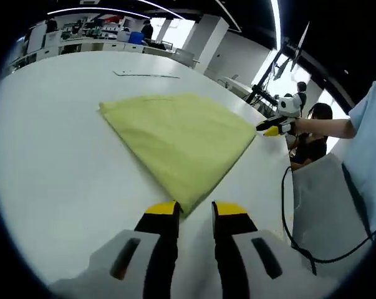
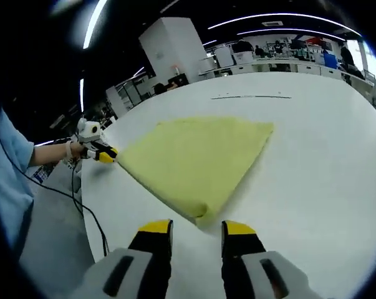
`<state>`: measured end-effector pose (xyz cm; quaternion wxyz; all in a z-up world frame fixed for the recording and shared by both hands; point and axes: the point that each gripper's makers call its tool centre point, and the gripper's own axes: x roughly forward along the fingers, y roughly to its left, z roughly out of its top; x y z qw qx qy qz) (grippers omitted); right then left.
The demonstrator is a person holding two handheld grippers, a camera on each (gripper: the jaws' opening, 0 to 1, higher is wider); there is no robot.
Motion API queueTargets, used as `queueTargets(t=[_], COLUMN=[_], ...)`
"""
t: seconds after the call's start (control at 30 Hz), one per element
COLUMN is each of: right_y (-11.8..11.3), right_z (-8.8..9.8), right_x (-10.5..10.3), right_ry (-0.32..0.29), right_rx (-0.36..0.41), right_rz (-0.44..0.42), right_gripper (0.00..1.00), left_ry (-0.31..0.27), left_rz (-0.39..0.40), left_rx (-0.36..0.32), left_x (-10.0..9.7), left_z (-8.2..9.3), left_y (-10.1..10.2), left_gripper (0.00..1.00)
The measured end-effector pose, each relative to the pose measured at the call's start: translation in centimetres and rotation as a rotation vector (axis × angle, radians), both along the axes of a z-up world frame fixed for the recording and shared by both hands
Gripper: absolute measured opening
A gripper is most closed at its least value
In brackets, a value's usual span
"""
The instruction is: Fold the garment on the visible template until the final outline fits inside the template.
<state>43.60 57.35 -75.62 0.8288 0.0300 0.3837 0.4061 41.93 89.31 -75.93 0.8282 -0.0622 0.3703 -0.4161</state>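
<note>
Both grippers (image 1: pixel 194 213) (image 2: pixel 196 229) gape beside the yellow garment's (image 1: pixel 181 138) corners.

garment (image 1: pixel 178 142) on table (image 1: pixel 50 168), tongs (image 1: pixel 194 215) at corners

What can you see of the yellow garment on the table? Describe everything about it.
The yellow garment is a pale yellow-green, matte woven-looking cloth, folded into a flat, roughly four-cornered shape on the white table. One corner lies just ahead of the left gripper, another, slightly rolled, ahead of the right gripper. Both grippers look open.
</note>
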Motion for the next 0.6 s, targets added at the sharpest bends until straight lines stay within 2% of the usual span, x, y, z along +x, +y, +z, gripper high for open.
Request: queueTargets(t=[0.2, 0.4, 0.53, 0.6], right_y=[0.41, 0.47, 0.27, 0.05], right_z=[-0.50, -0.68, -0.63, -0.52], right_x=[-0.05, 0.50, 0.59, 0.60], right_ry=[0.027, 0.038, 0.045, 0.041], right_rx=[0.023, 0.054, 0.064, 0.061], right_rz=[-0.025, -0.079, -0.090, -0.092], right_gripper=[0.14, 0.08, 0.00, 0.00], left_ry=[0.021, 0.035, 0.048, 0.044], left_rz=[0.045, 0.064, 0.076, 0.072], left_rx=[-0.014, -0.028, -0.037, -0.034], left_x=[0.32, 0.48, 0.60, 0.64], left_z=[-0.27, -0.25, -0.22, -0.21], left_y=[0.44, 0.59, 0.59, 0.63], left_gripper=[0.07, 0.03, 0.01, 0.00])
